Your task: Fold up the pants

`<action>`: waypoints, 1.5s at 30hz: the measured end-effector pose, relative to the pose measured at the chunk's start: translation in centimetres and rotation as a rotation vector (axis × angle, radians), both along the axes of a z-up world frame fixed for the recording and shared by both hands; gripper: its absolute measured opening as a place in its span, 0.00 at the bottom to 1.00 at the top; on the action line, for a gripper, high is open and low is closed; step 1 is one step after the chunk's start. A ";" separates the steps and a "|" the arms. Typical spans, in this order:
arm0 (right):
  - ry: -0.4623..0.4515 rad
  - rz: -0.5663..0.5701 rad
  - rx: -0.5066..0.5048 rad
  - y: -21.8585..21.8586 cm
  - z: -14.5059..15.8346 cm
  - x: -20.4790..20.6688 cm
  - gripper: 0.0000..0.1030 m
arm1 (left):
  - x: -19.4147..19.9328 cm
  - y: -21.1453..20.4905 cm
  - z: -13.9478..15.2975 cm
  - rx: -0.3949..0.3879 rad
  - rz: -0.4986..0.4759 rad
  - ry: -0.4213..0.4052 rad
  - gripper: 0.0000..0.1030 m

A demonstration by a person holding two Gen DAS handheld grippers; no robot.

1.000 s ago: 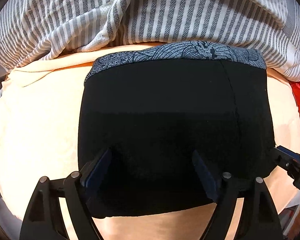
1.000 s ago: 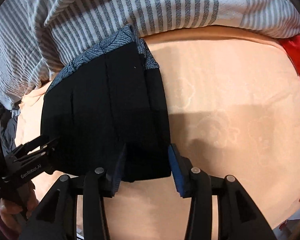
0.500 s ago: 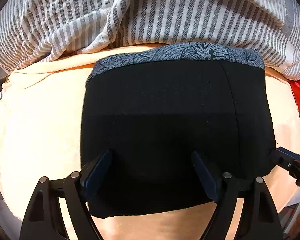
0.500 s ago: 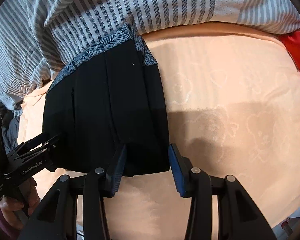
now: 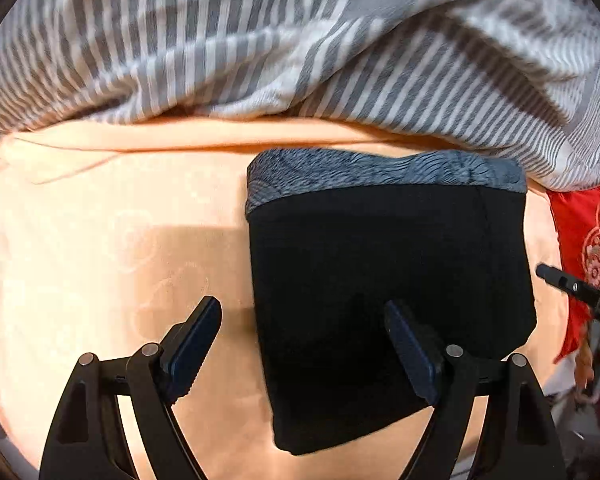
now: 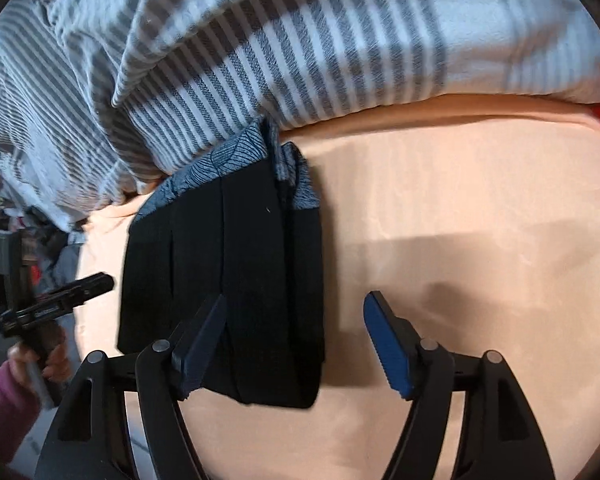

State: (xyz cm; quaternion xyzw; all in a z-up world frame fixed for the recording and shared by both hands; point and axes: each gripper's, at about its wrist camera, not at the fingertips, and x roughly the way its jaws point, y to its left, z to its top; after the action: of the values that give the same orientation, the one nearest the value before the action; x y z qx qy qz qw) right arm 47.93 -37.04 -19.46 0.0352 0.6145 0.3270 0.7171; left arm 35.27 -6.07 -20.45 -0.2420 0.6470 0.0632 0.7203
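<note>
Black pants (image 5: 388, 280) betw wide-open L tool (image 5: 302, 344)

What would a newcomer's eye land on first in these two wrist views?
The folded black pants with a blue-grey patterned waistband, lying as a compact block on the peach bedsheet. Behind them is a rumpled grey-and-white striped blanket. Both the left gripper and right gripper have their jaws open, holding nothing.

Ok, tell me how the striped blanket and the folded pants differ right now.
The striped blanket is grey-and-white and rumpled in loose folds; the folded pants are plain black with a patterned grey band, lying in a flat, compact stack. The blanket spans the far side; the pants cover a small patch. Both rest on the peach sheet.
</note>
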 end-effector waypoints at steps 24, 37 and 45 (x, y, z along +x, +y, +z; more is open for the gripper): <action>0.321 0.097 0.261 2.5 -7.1 4.3 0.61 | 1.5 1.8 -6.5 -0.260 -0.015 -0.016 0.84; 0.331 0.025 0.335 0.6 -1.7 0.0 0.45 | -0.2 0.0 1.6 -0.183 -0.064 -0.105 0.55; 0.325 -0.002 0.355 -4.0 0.6 -4.9 0.44 | -4.6 -4.8 4.0 -0.174 -0.107 -0.103 0.55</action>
State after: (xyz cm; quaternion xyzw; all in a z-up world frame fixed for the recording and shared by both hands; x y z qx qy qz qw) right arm 43.04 -41.05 -18.82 0.2134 0.6547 0.4191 0.5917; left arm 30.71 -10.86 -16.46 -0.2716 0.6243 -0.0440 0.7311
